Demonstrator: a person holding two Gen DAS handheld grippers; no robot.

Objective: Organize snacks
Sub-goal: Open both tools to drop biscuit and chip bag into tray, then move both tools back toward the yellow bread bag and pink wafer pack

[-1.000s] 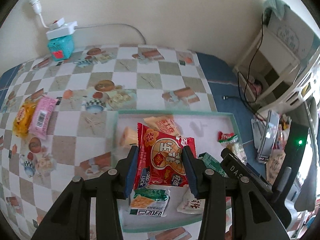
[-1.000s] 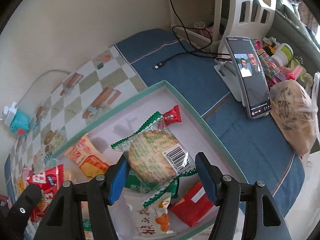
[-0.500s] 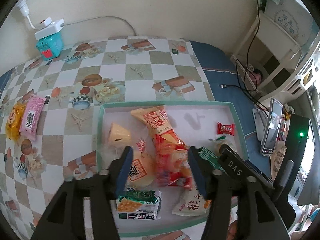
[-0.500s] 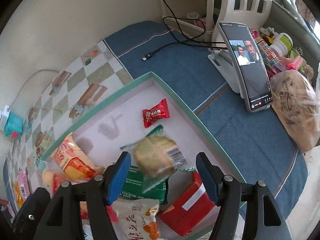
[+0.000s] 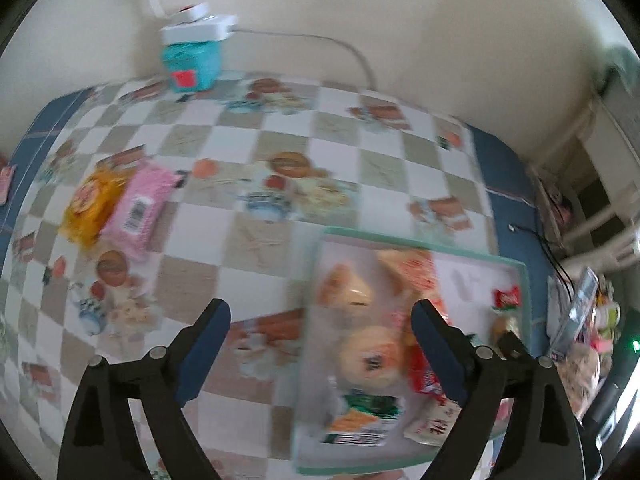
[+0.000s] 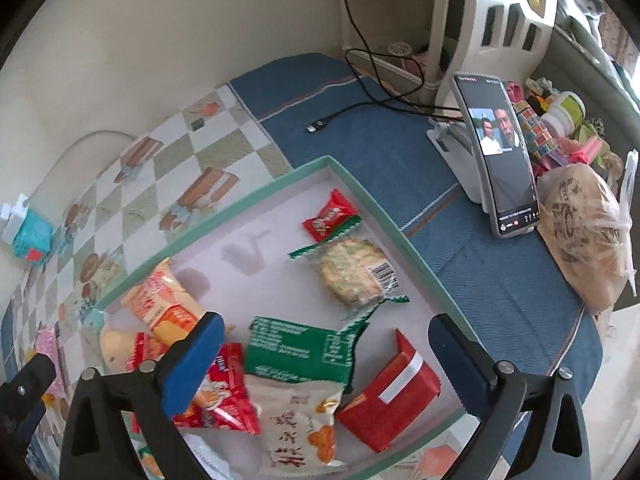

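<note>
Green-edged barcoded cracker packet [image 6: 354, 276]

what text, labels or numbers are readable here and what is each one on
Nothing can be quoted with confidence.
Beige packet: large brown Chinese characters, too distorted to quote.
Green packet: white print, too small.
Round cracker packet: barcode, digits too small.
Phone: screen captions, too small.
Pink packet: barcode, blurred.
</note>
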